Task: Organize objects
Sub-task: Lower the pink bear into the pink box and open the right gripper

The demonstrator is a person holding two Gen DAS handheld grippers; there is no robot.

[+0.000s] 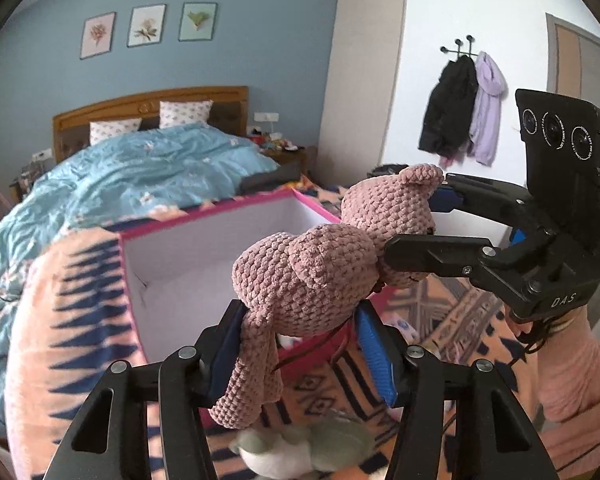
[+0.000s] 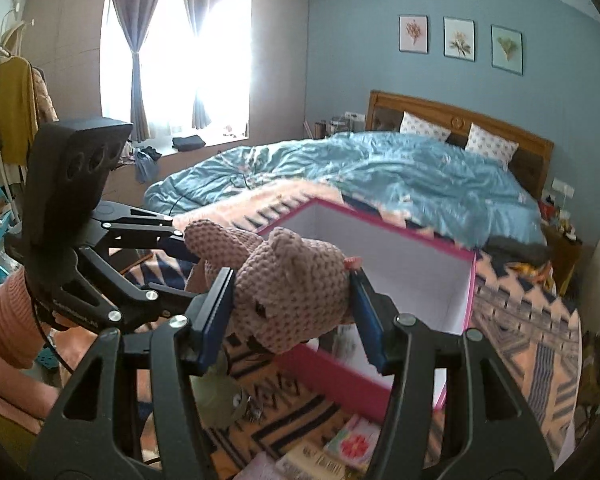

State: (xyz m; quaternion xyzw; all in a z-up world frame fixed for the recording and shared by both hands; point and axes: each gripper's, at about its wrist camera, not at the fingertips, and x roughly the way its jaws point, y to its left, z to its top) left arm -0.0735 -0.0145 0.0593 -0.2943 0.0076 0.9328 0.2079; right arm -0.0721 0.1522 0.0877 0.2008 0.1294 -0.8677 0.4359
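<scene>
**Crocheted pig gripped at both ends above the pink box**

At the left, the left claw (image 1: 300, 344) is clenched on the hind end of the crocheted pig (image 1: 312, 276), a chunky, nubby pink yarn toy with a soft rounded body; one leg dangles past its ribbed blue pads (image 1: 374, 360). The pig hangs in the air over the near edge of the pink box (image 1: 220, 216), a rectangular open-topped box with smooth white inner walls, standing on a fuzzy peach blanket (image 1: 80, 280) with jagged navy patterning. To the right, the right claw (image 2: 294, 300) reaches in level from the side and squeezes the pig's head between its black, angular fingers (image 2: 216, 308). A pink knitted sleeve (image 1: 568, 376) covers the arm behind it.
</scene>
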